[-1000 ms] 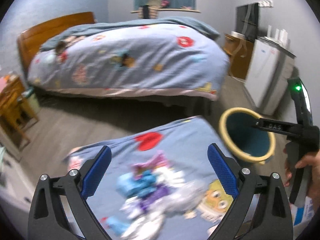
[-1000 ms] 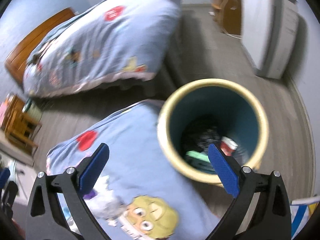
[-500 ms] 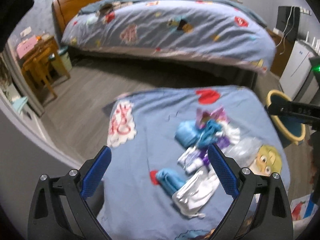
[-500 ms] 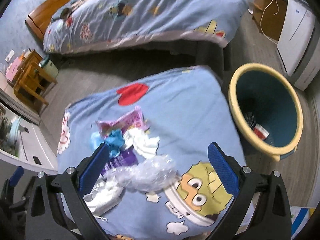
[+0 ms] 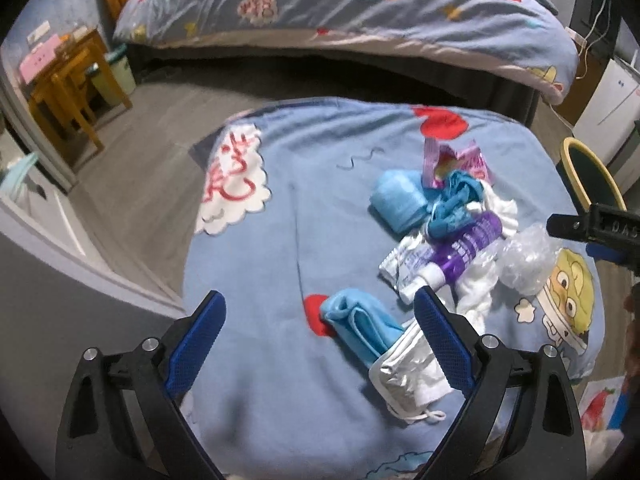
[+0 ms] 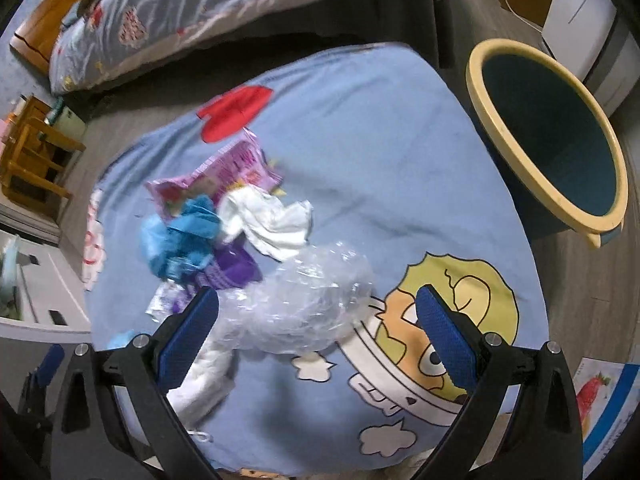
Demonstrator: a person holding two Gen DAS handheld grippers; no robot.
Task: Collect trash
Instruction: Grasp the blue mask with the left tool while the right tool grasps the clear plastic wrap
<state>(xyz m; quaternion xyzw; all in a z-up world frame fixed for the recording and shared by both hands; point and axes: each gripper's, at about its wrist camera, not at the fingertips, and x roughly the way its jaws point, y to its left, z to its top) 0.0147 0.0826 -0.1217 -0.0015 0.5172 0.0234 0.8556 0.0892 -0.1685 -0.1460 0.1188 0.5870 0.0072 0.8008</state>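
A heap of trash lies on a blue cartoon-print cloth: a purple bottle, crumpled clear plastic, blue gloves, a pink wrapper, white tissue, a folded blue mask and a silver pouch. My left gripper hovers open above the cloth's near edge, the blue mask between its fingers' line. My right gripper is open just over the clear plastic. A yellow-rimmed teal bin stands on the floor to the right.
A large bed with a matching quilt runs across the back. Wooden chairs and a small bin stand at the left. White cabinets sit behind the teal bin. Grey wood floor surrounds the cloth.
Both grippers swung from the bin side down over the cloth. The right one left the bin's mouth and now hangs above the clear plastic. Both stayed open.
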